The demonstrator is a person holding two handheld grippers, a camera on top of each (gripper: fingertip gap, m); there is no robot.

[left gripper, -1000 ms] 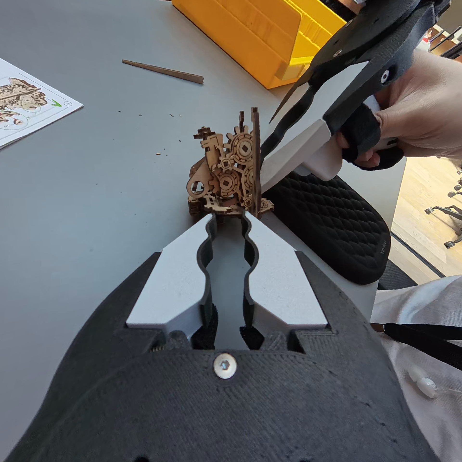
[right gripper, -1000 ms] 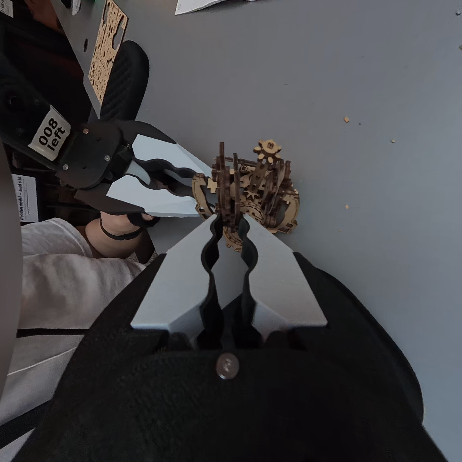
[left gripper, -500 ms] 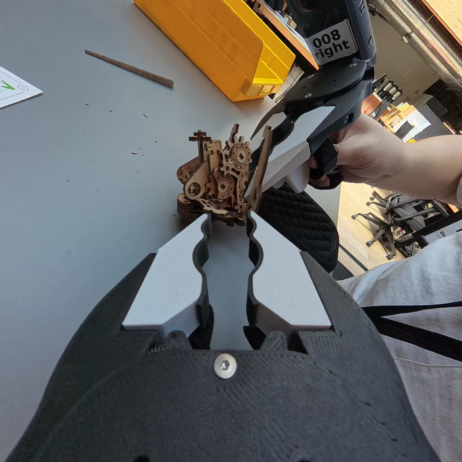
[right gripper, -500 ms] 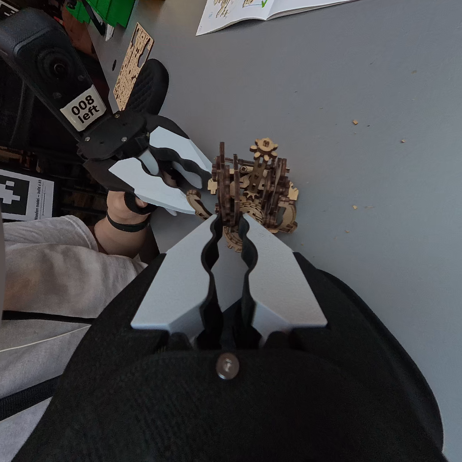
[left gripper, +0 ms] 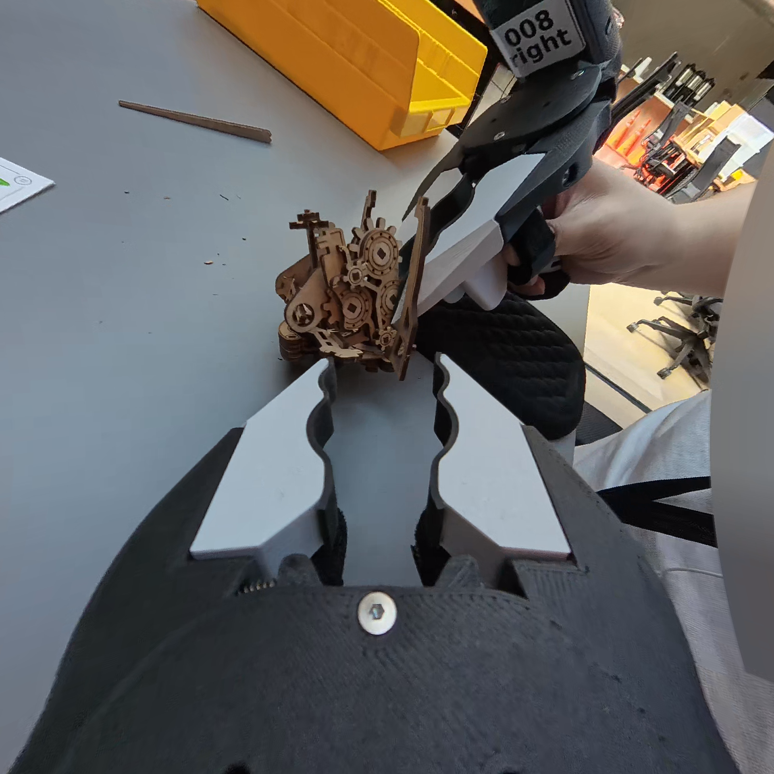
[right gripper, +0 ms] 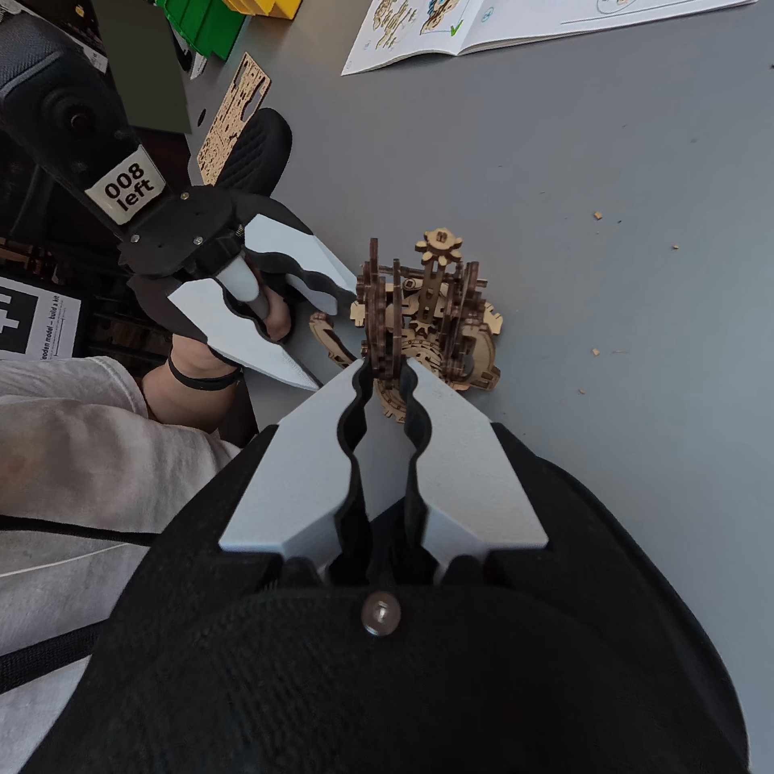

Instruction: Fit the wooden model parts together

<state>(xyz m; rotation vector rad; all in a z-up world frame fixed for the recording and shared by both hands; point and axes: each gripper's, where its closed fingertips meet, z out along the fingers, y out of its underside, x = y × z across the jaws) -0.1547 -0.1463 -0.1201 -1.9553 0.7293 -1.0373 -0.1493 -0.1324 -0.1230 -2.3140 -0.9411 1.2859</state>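
The wooden gear model [left gripper: 352,293] stands tilted on the grey table [left gripper: 125,335], close to its near edge. My right gripper [right gripper: 385,368] is shut on the model's dark side plates [right gripper: 383,318]. In the left wrist view it [left gripper: 404,272] comes in from the upper right and pinches the tall outer plate [left gripper: 414,289]. My left gripper [left gripper: 383,364] is open and empty, with its fingertips just short of the model's base. In the right wrist view it [right gripper: 331,335] sits left of the model [right gripper: 435,318], jaws spread.
A yellow bin [left gripper: 356,63] and a thin wooden stick [left gripper: 197,121] lie at the back. An instruction booklet [right gripper: 523,33] is beyond the model. A black quilted pad [left gripper: 502,364] lies at the table edge, with a wooden parts sheet [right gripper: 232,121] and a green bin [right gripper: 201,25] nearby. The grippers are tip to tip, or close to it.
My left gripper has opened wider and drawn back from the model's base. The right gripper has kept its hold and the model has tilted.
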